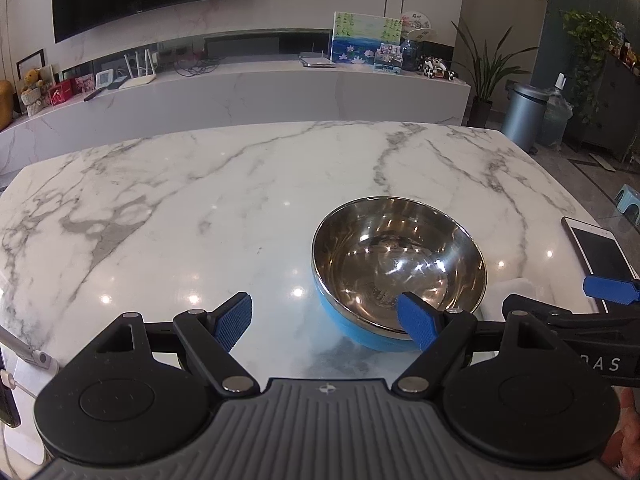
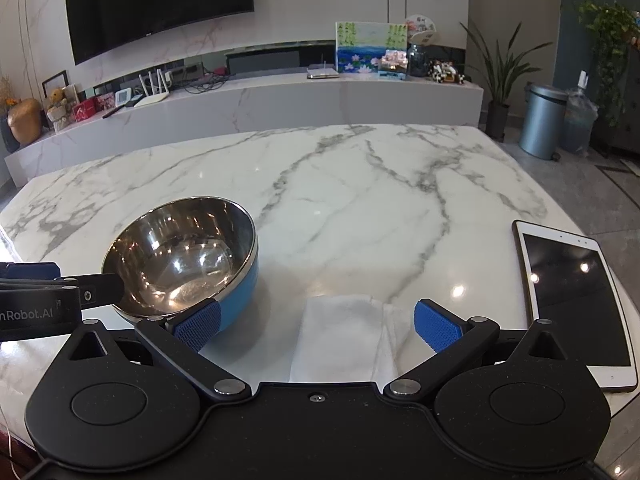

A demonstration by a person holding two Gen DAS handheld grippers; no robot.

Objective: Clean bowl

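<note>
A steel bowl with a blue outside [image 1: 398,264] stands upright on the marble table [image 1: 200,208]; it also shows in the right wrist view [image 2: 180,258]. My left gripper [image 1: 326,322] is open and empty, its right finger over the bowl's near rim. My right gripper [image 2: 318,328] is open and empty, just above a folded white cloth [image 2: 344,336] that lies between its fingers, right of the bowl. The left gripper's finger [image 2: 100,284] reaches over the bowl's left rim in the right wrist view.
A white tablet [image 2: 572,300] lies at the table's right edge; it also shows in the left wrist view [image 1: 598,258]. A charger and cable [image 1: 24,364] lie at the table's left edge. Beyond the table stand a low TV bench, plants and a bin [image 2: 542,120].
</note>
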